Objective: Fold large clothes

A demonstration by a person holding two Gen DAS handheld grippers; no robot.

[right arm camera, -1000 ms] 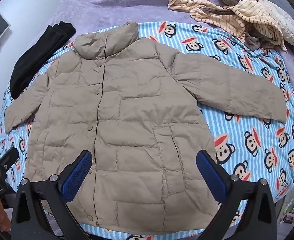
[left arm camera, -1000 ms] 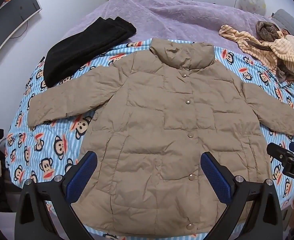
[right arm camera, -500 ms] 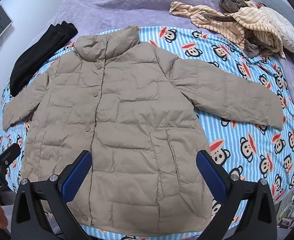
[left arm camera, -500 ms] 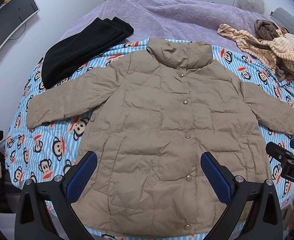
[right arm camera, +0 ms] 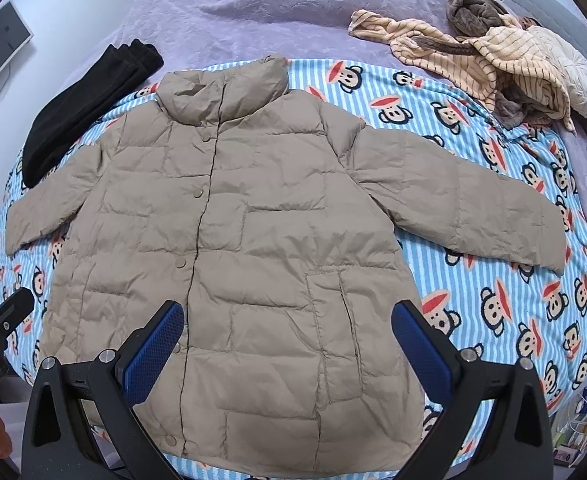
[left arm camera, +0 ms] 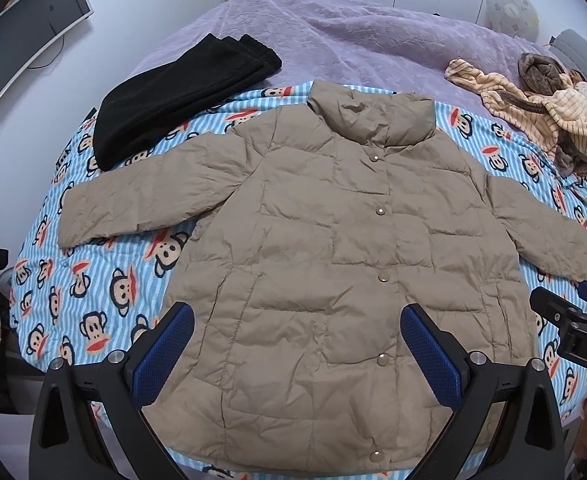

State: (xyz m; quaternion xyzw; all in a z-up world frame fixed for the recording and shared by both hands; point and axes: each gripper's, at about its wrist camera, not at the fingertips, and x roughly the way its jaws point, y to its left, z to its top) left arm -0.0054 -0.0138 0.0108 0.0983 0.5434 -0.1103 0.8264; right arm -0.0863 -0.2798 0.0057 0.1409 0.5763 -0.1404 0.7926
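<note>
A home bedroom: a bed (left arm camera: pixel 373 40) under a purple cover (monkey-print sheet (right arm camera: pixel 473 160) on top).

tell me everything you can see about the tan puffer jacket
The tan puffer jacket is quilted, with a slightly shiny, crinkled shell. It lies flat, front up, on the monkey-print sheet, snapped shut down a line of round snaps. Its stand-up collar points at the far end of the bed; both sleeves are spread outward. A slanted pocket shows low on the front. Neither gripper touches it; it is not yet folded.

purple bed (left arm camera: pixel 373 40): monkey-print sheet (left arm camera: pixel 105 292), tan jacket (left arm camera: pixel 333 260), black garment (left arm camera: pixel 173 92).
</note>
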